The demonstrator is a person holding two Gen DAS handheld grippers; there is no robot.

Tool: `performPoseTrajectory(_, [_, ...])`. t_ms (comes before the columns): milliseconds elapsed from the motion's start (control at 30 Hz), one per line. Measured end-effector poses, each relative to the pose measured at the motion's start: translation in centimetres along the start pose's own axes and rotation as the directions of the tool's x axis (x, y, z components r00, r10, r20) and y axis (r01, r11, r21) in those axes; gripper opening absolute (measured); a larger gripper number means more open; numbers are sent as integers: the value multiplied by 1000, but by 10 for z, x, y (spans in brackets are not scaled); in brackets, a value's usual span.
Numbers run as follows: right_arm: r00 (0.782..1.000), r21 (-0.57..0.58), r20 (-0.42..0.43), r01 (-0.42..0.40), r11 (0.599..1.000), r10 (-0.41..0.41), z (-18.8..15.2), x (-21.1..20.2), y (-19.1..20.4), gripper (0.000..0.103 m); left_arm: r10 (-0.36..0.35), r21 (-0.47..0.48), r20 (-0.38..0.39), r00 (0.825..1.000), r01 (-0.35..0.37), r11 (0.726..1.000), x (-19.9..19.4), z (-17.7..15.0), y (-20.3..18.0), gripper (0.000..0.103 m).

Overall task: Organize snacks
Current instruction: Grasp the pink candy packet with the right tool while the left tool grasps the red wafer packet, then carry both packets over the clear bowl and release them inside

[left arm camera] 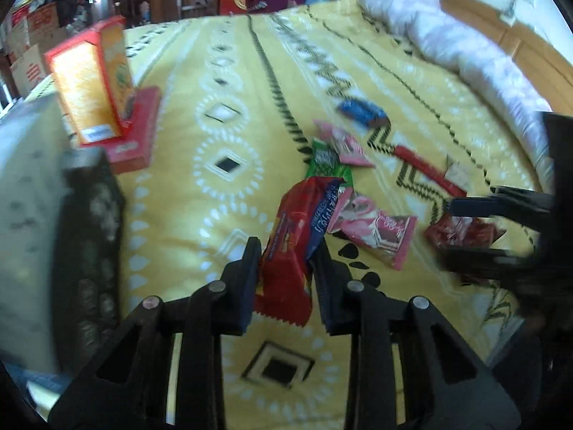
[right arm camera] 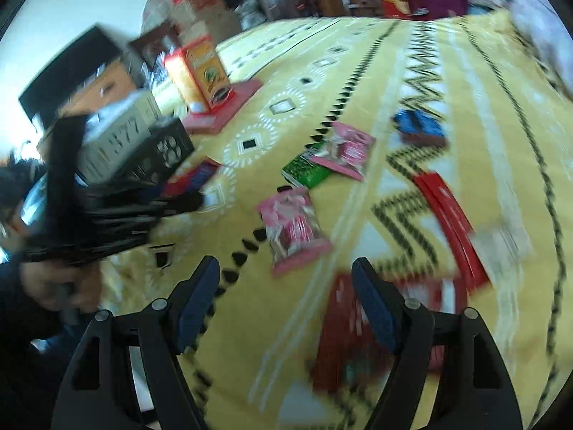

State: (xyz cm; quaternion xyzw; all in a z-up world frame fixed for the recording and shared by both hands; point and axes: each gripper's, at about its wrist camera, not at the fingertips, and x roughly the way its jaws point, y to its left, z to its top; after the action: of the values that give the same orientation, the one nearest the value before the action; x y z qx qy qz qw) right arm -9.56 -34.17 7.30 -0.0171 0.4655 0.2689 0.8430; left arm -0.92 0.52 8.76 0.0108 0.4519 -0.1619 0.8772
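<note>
Two grippers over scattered snacks

Left gripper [left arm camera: 286,251]: jaws clamped on a red snack packet [left arm camera: 286,251], both pads pressing its sides, above the yellow bedspread [left arm camera: 200,222]. Right gripper [right arm camera: 286,279]: jaws wide apart, nothing between them, above a red packet [right arm camera: 343,326] on the bedspread. Pink packets [right arm camera: 293,229] lie nearby.

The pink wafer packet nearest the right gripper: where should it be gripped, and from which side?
Grip the pink wafer packet across its short width, mid-body, coming from above. It lies flat on the yellow bedspread, clear of other snacks, so the open right gripper probably can straddle its long edges.
</note>
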Motion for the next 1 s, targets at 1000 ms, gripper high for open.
performPoseTrajectory(1000, [943,-93,326,-34,995,63,134,-89,107,46,267,-280,342,901,-174,944,-198,35,131,29])
